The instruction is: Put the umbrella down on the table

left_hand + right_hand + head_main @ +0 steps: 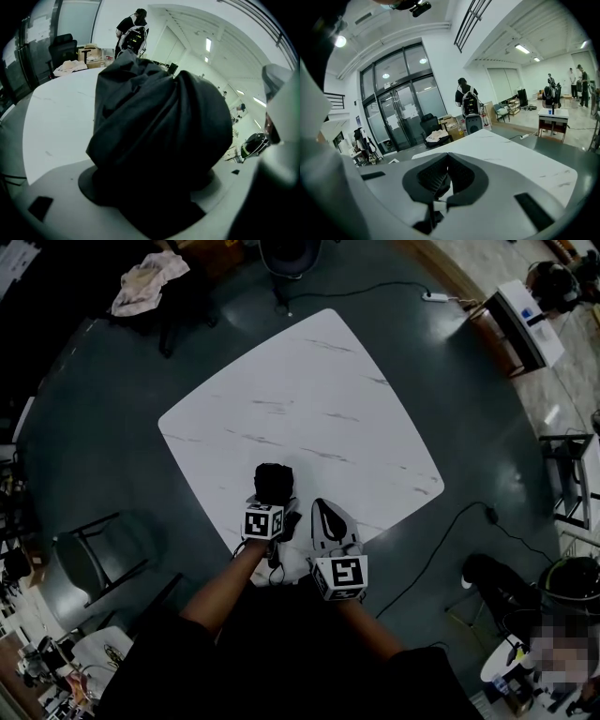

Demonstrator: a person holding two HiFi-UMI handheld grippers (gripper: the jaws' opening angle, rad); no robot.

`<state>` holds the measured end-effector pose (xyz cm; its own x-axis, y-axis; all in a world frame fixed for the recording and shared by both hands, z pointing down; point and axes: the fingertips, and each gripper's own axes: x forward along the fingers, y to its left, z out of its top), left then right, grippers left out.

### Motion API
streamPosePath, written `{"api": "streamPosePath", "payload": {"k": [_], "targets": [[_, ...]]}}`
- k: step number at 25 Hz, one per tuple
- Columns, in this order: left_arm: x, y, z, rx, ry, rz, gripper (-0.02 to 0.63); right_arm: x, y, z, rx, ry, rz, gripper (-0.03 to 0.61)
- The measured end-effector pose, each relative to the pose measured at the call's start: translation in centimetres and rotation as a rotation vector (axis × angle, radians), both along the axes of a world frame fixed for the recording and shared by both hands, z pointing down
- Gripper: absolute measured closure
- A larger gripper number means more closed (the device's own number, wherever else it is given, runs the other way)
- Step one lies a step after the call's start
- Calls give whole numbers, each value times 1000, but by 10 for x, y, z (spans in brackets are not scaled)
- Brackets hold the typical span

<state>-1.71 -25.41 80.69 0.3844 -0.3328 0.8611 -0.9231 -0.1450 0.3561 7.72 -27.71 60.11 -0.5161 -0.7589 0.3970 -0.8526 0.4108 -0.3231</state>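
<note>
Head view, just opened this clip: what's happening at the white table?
A person stands at the near edge of the white table with a gripper in each hand. The left gripper is shut on a folded black umbrella above that edge; contact with the top is unclear. The right gripper sits beside it, jaws together, empty.

Setting: open-plan office/lab hall.
Beyond the white table (309,399) stood glass doors (401,117), an office chair (429,124) and cardboard boxes (449,123); right of it, a desk (553,115) under ceiling strip lights (524,48).
</note>
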Motion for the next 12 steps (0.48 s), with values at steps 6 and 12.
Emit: {"api": "streamPosePath", "payload": {"k": [6, 12], "targets": [[-9, 5, 22, -72, -63, 14, 233, 4, 2, 9, -22, 5, -9, 563], [-5, 6, 25, -67, -65, 49, 232, 6, 4, 14, -38, 12, -1, 563]]}}
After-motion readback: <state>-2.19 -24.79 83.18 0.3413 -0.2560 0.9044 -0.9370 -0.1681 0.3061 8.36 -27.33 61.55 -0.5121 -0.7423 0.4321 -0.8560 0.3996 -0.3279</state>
